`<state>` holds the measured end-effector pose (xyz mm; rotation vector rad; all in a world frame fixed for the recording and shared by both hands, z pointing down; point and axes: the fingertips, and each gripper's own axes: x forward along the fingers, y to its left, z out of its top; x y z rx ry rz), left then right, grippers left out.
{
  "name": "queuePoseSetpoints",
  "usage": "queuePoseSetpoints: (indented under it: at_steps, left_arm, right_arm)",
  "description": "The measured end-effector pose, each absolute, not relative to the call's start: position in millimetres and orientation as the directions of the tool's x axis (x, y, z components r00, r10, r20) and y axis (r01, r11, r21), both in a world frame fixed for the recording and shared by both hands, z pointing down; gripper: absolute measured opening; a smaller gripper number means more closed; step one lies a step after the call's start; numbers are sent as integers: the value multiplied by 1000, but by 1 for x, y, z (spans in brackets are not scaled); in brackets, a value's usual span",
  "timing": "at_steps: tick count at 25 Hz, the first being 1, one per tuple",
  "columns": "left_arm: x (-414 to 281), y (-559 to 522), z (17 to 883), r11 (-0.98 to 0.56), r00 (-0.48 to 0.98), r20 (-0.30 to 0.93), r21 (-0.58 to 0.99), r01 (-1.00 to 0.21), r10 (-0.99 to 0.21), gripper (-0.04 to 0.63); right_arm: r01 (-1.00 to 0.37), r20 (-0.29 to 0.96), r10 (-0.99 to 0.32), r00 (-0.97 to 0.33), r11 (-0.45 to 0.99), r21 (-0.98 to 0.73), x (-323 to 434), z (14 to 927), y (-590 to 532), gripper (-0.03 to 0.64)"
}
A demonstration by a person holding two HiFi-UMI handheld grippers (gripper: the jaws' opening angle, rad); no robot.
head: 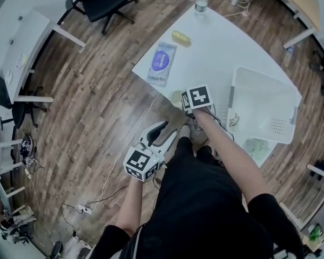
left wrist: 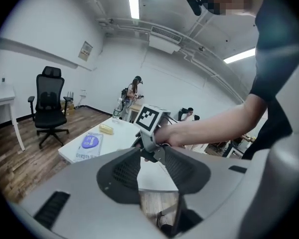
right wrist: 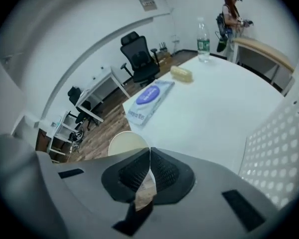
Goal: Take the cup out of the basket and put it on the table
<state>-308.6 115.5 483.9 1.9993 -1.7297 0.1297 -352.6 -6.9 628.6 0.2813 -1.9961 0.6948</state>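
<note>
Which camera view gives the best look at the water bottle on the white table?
The right gripper view: the water bottle stands there whole and upright. The head view shows the bottle only from above, near the top edge; the left gripper view shows it tiny and far.

Cream cup (head: 176, 97), at edge of white table (head: 221, 53)

Cup (right wrist: 123, 142) mostly hidden behind right hand-held gripper (right wrist: 149, 151).
</note>
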Motion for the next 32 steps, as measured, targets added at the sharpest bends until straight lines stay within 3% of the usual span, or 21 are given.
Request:
queuePoseSetpoints:
  at_steps: [8, 18, 22, 26, 32]
  left_arm:
    - [-318, 123, 494, -55, 176, 382, 308, -950, -907, 52]
    - [-312, 116, 483, -110, 203, 375, 256, -961, -905, 16]
    - [-307, 115, 484, -128, 215, 383, 240, -962, -899, 15]
    - [-303, 111, 479, -140, 226, 372, 243, -960, -900, 15]
    - [-301, 91, 467, -169, 252, 325, 263, -950, -911, 15]
  right_arm:
    - [-570, 926, 33, -377, 780, -260, -341, 662, -35, 28]
    - [-639, 896, -29, -443, 711, -292, -338, 646, -51, 34]
    - [-649, 866, -61, -496, 688, -323, -343, 631, -57, 69]
    - [-610, 772, -77, -631, 664, -432, -351, 581, -53, 67]
    - [-386, 487, -99, -868, 753, -534, -345, 453, -28, 28]
